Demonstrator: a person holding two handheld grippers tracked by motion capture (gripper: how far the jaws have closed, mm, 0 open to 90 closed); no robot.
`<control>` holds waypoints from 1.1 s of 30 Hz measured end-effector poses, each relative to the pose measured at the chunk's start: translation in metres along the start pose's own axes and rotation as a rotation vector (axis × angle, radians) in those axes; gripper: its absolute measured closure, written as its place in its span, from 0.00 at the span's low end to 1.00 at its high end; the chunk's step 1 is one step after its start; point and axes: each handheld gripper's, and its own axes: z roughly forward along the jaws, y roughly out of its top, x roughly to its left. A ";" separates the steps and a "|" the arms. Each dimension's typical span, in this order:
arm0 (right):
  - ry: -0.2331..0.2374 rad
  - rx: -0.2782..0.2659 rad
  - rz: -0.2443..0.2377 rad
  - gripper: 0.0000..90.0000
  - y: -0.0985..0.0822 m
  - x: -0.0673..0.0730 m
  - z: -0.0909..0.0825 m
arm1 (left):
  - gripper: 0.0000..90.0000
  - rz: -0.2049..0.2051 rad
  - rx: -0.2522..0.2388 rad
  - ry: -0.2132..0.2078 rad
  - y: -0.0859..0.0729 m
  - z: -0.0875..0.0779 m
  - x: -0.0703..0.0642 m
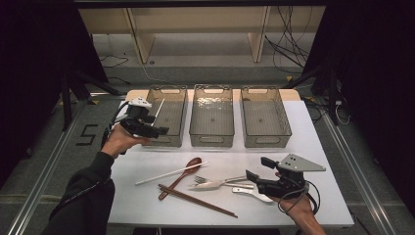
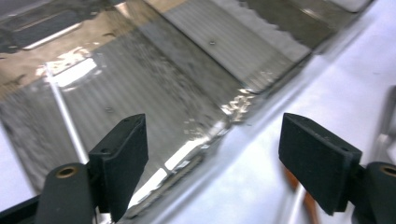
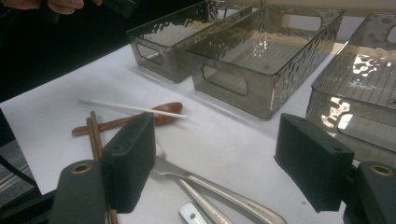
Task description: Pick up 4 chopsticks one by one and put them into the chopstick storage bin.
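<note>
- Left gripper (image 1: 156,125), hand-held: its jaws stood wide apart with nothing between the pads. It hung over the near end of the left smoky translucent plastic bin (image 1: 166,142).
- Thin white round stick (image 1: 158,108): it lay inside that left bin, slanting up against the wall, apart from the jaws. In the left gripper view it ran as a pale line (image 2: 65,116) across the ribbed bin floor.
- Handling, judged: the stick looked light, stiff and smooth, so it would likely roll on a flat surface. A grip across the middle of its length would keep it level. A grip near one end would let it swing.
- Right gripper (image 1: 258,169): its jaws were also spread wide and held nothing. It was low over the table, just beside the silver metal fork (image 1: 215,183) and a pale glossy spoon (image 1: 252,193).
- Second white stick (image 1: 171,173): it lay on the table, crossing the reddish-brown wooden spoon (image 1: 194,161). A pair of dark brown chopsticks (image 1: 195,199) lay nearer the front edge.
- Handling, judged: the metal pieces looked heavier and slippery, and would be best taken at the flat of the handle.
- Middle bin (image 1: 212,142) and right bin (image 1: 266,142): same make as the left bin, both empty, set side by side.
- Surface: a white matt table top (image 1: 323,205), smooth and level.
- Room: dim, with a grey floor, dark stands at both sides, loose cables and pale wooden framing behind.
</note>
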 end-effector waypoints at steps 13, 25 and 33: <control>0.001 -0.003 -0.006 0.33 0.000 0.000 -0.001 | 0.17 0.049 0.113 -0.037 -0.019 0.009 -0.027; -0.001 -0.006 -0.011 0.33 0.001 0.001 -0.002 | 0.17 0.096 0.233 -0.046 -0.043 0.025 -0.041; -0.001 -0.005 -0.010 0.33 0.001 0.001 -0.002 | 0.26 0.146 0.300 -0.064 -0.055 0.034 -0.047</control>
